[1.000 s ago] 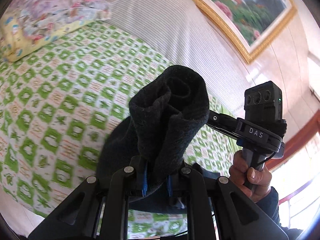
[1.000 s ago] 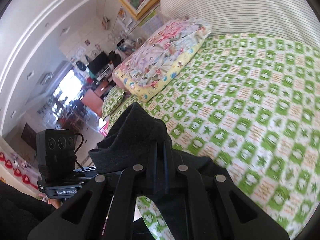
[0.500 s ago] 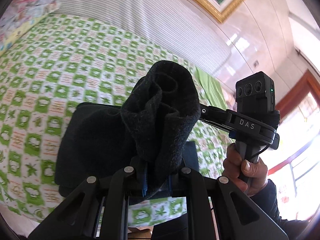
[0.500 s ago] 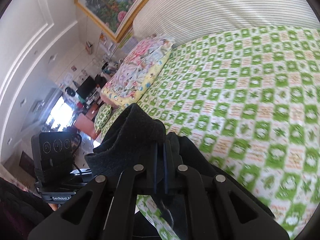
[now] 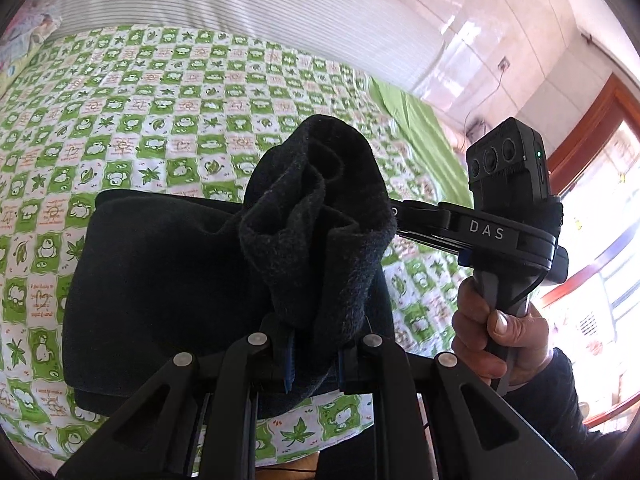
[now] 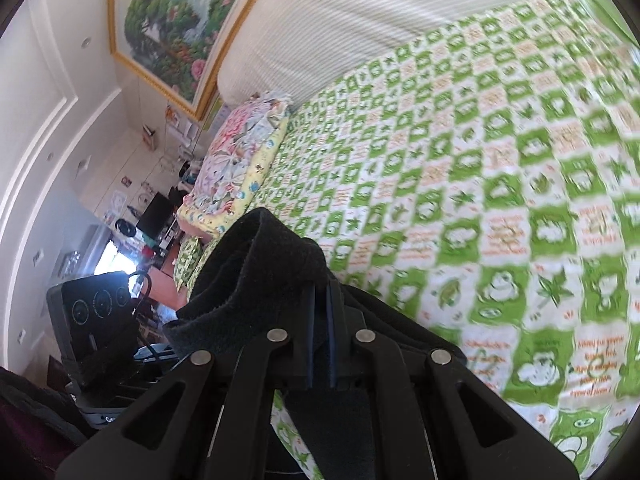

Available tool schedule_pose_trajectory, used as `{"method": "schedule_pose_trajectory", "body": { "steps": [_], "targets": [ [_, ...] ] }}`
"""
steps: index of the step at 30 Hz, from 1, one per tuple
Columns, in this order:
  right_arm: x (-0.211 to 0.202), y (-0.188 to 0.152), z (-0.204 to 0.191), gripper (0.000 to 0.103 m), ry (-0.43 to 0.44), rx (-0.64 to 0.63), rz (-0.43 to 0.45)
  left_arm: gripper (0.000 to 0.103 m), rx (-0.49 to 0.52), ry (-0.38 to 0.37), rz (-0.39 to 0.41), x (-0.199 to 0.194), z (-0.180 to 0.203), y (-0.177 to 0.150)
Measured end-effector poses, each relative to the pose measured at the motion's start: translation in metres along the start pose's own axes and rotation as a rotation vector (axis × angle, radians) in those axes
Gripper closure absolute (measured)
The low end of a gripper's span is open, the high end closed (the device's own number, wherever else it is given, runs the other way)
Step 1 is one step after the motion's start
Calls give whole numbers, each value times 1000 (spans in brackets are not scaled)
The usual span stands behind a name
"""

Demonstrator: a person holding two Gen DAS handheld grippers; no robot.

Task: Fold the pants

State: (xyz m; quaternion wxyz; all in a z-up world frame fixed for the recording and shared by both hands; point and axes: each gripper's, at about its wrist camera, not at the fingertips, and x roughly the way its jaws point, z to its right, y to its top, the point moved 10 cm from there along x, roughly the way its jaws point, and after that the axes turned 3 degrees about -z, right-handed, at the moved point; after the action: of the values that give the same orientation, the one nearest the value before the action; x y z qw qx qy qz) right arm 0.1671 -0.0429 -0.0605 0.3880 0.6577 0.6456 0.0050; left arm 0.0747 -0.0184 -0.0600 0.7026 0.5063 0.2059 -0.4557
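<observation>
The black fleece pants (image 5: 168, 280) lie partly folded on the green-and-white checked bedspread (image 5: 168, 92), low in the left wrist view. My left gripper (image 5: 314, 356) is shut on a bunched end of the pants, which rises in a thick roll above its fingers. My right gripper (image 6: 319, 320) is shut on another edge of the pants (image 6: 260, 272), the cloth draped over its fingers to the left. In the left wrist view the right gripper's body (image 5: 500, 236) shows at the right, held by a hand (image 5: 492, 340). The left gripper's body (image 6: 96, 320) appears at the lower left of the right wrist view.
A floral pillow (image 6: 240, 160) lies at the bed's far left corner, against the striped white headboard (image 6: 360, 28). A framed landscape painting (image 6: 180, 20) hangs above. Beyond the bed's left side is a cluttered room with furniture (image 6: 152, 216). A window with a wooden frame (image 5: 592, 128) is at the right.
Both grippers have swept across the bed toward its right side with the pants' ends in them. More of the folded black cloth now lies spread on the bedspread below the left gripper.
</observation>
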Motion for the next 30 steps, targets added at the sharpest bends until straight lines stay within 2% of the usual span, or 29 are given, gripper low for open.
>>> {"method": "schedule_pose_trajectory", "body": {
  "steps": [7, 13, 19, 23, 24, 25, 26, 27, 28, 29, 30],
  "targets": [
    [-3, -14, 17, 97, -6, 33, 5, 86, 67, 38, -10, 11, 9, -10],
    [-11, -22, 24, 97, -25, 48, 13, 79, 70, 7, -23, 11, 14, -14],
    [-35, -21, 32, 97, -43, 99, 86, 76, 73, -2, -17, 7, 19, -16],
    [-44, -23, 30, 96, -67, 110, 105, 63, 70, -48, -24, 4, 25, -20],
    [-46, -24, 29, 94, -74, 111, 106, 62, 72, -68, -28, 4, 28, -22],
    [-47, -26, 29, 87, -90, 113, 107, 62, 76, -85, -34, 4, 31, -24],
    [-48, -27, 29, 75, -111, 117, 110, 62, 79, -87, -35, 3, 32, -25],
    [-51, -29, 31, 69, -134, 124, 117, 62, 84, -86, -34, 3, 32, -26],
    [-53, -31, 31, 56, -150, 130, 125, 62, 85, -87, -33, 2, 32, -27],
    [-56, -31, 31, 50, -154, 132, 136, 60, 81, -96, -36, 1, 32, -28],
    [-58, -32, 29, 48, -152, 132, 149, 60, 75, -109, -39, 1, 32, -29]
  ]
}}
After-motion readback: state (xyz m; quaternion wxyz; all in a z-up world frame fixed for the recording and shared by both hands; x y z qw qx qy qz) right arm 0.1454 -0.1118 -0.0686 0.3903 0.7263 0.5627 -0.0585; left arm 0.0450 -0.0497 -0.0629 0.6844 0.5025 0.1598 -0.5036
